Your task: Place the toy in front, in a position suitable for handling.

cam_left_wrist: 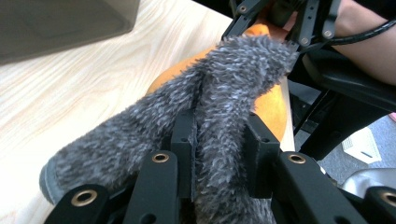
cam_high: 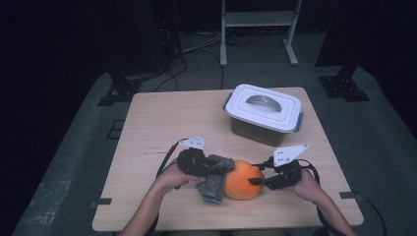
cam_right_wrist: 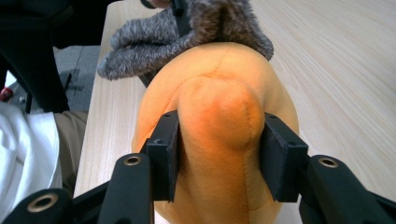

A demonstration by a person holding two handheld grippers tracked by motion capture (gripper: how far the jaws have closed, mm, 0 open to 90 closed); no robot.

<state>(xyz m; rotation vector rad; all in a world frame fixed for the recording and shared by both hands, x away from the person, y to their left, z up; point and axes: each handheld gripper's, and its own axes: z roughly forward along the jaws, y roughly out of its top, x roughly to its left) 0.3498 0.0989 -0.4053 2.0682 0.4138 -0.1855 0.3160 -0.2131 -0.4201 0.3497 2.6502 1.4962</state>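
**Both tongs on plush at near edge**

Tabletop (cam_high: 162, 113): lidded bin (cam_high: 263, 114) near far right corner. Orange plush (cam_high: 242, 180) sits mid near edge, right tongs (cam_high: 256, 181) pinching its bulge. Left tongs (cam_high: 216, 169) clamped on grey furry cloth (cam_high: 214, 183), touching plush.

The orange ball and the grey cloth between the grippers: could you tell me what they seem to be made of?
Orange ball: probably stuffed plush, matt and velvety; it shows seams and bulges between the right gripper's fingers. Grey cloth: looks like fluffy fleece or chenille, with long shaggy fibres.

Both forearms rest low and converge, left gripper (cam_high: 212, 169) clamped tight, right gripper (cam_high: 256, 181) pinching, jaws partly closed.
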